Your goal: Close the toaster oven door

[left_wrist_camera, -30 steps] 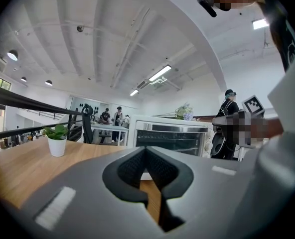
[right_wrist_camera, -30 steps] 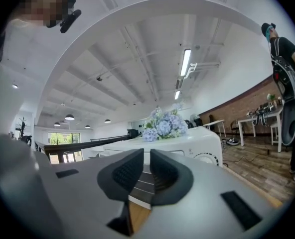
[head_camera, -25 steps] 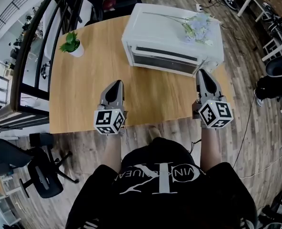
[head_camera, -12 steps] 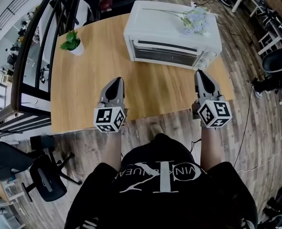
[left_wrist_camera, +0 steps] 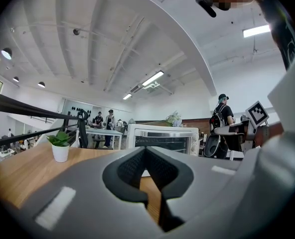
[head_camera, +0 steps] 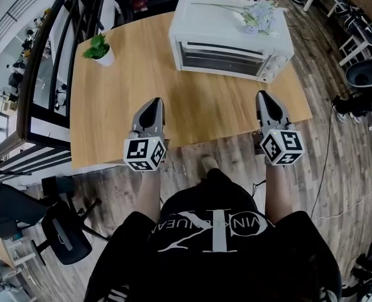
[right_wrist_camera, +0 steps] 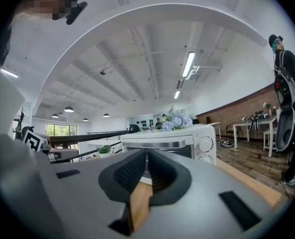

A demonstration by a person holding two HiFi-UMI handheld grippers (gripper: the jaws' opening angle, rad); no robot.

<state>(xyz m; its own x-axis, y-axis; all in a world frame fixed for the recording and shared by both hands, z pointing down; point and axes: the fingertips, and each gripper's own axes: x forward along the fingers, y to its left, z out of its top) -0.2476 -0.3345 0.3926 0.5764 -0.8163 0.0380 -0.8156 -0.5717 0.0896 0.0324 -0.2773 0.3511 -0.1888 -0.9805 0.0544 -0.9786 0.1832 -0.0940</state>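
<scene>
Left gripper (head_camera: pixel 152 106) and right gripper (head_camera: pixel 266 99) point forward side by side, jaws together.

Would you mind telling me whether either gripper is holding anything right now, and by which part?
Nothing is held: the left gripper and right gripper are both shut, empty.

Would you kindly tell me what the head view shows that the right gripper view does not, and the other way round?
Only the head view shows the person's black shirt and an office chair on the floor. Only the right gripper view shows the right gripper with its jaws together at the tips and nothing between them, a ceiling light, and a person with a backpack. Both show the white toaster oven, its door shut, with flowers on top.
</scene>
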